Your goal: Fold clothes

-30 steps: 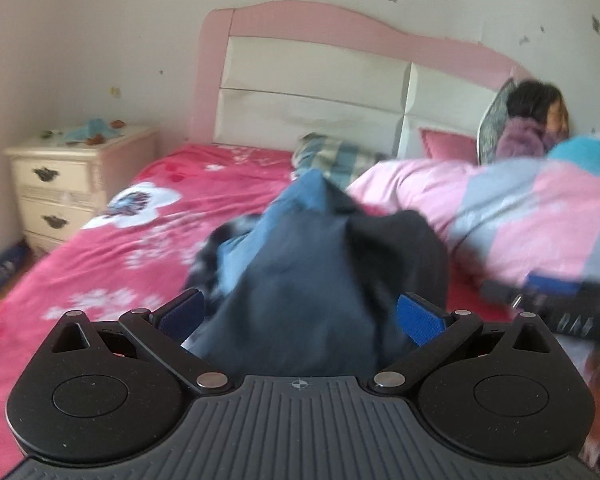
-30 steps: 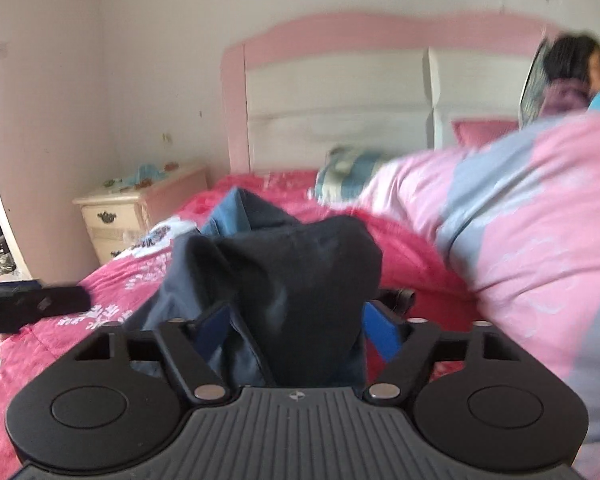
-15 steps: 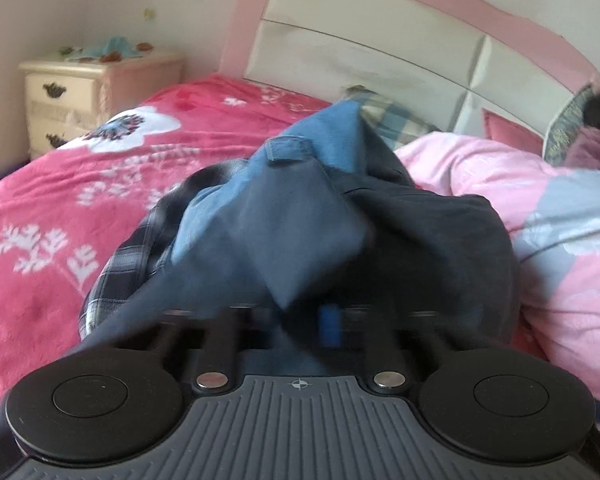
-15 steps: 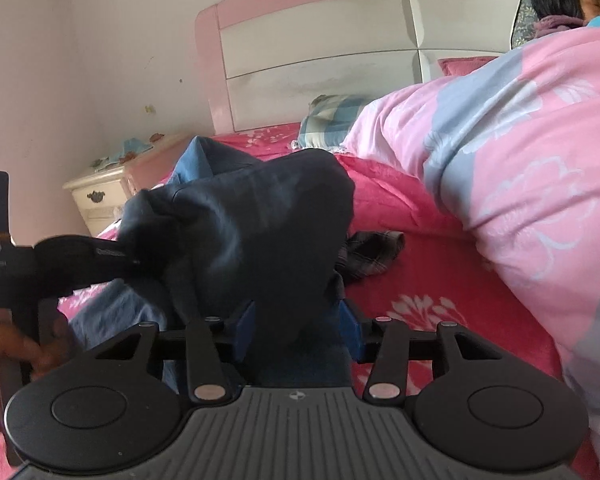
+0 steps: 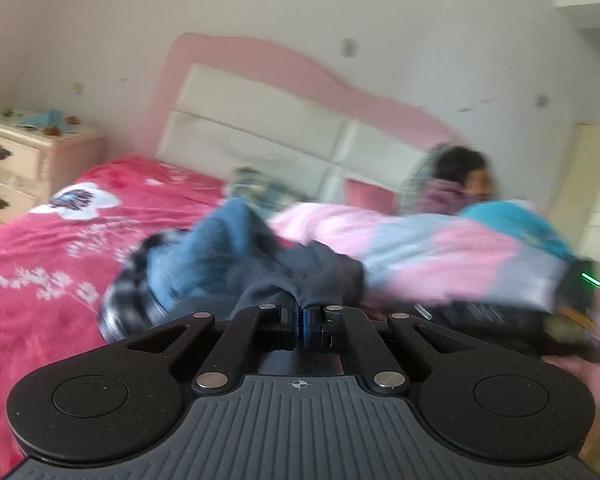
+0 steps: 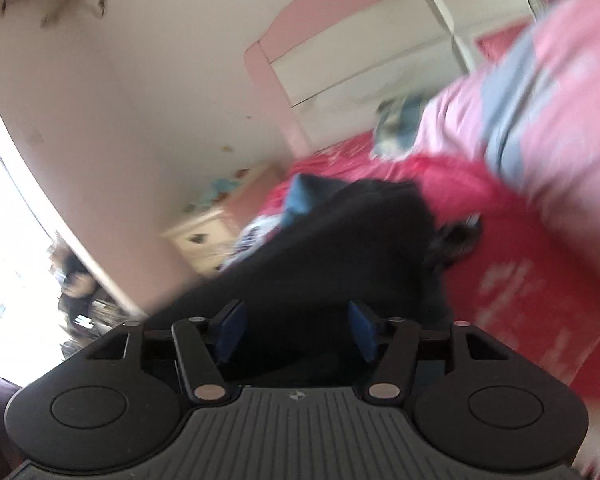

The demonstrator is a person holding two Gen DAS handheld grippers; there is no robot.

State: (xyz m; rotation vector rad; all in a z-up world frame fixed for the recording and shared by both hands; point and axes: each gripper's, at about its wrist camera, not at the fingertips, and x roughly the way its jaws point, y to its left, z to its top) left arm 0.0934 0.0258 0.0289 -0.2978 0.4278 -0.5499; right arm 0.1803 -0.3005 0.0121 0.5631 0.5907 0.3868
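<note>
Pink-headboarded bed (image 5: 32, 280) is carrying a dark garment (image 5: 300, 276) heaped mid-mattress, stretching from the foot edge toward the headboard. Left tongs (image 5: 300, 322) are pinching its near hem shut; right tongs (image 6: 294, 330) are opening astride the cloth, pads not visibly pressing.

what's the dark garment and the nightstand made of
Dark garment: soft matte woven cloth, probably cotton; it bunches and creases where the left tool pinches it. Nightstand: likely painted wood, cream finish, with dark metal-looking drawer pulls. Blur leaves both uncertain.
</note>
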